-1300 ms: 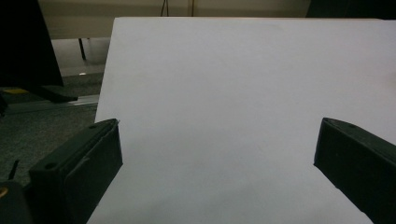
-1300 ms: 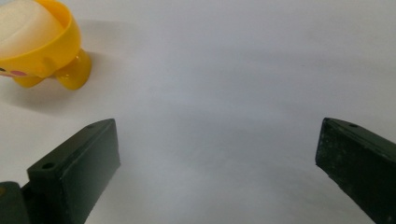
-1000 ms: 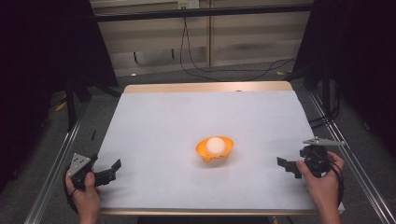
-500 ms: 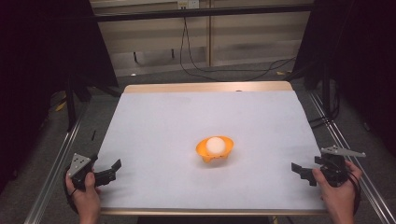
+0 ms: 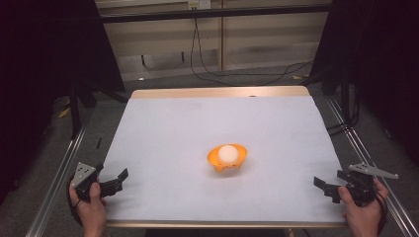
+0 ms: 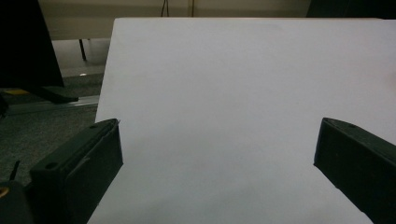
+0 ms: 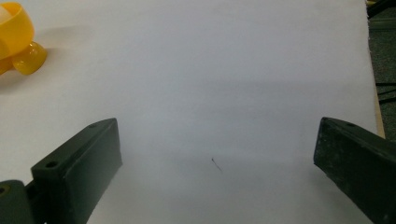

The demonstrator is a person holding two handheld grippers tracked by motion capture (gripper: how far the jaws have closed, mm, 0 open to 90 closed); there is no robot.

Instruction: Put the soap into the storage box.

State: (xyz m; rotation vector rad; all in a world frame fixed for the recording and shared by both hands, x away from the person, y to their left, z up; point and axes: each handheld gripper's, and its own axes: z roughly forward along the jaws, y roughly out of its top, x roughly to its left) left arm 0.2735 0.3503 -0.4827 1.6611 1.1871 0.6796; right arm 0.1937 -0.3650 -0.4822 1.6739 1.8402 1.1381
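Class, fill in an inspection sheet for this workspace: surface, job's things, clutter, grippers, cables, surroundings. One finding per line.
Surface: white table, with a wooden strip at its far edge.
Job's things: orange bowl near the middle, a white ball in it.
Clutter: a tiny dark speck on the white; nothing else seen.
Grippers: left gripper at the near left corner, right gripper at the near right corner; both open, each held in a hand, nothing between the jaws.
Cables: black cables lie on the floor beyond the table.
Surroundings: dark curtains at both sides, metal rails along the table.
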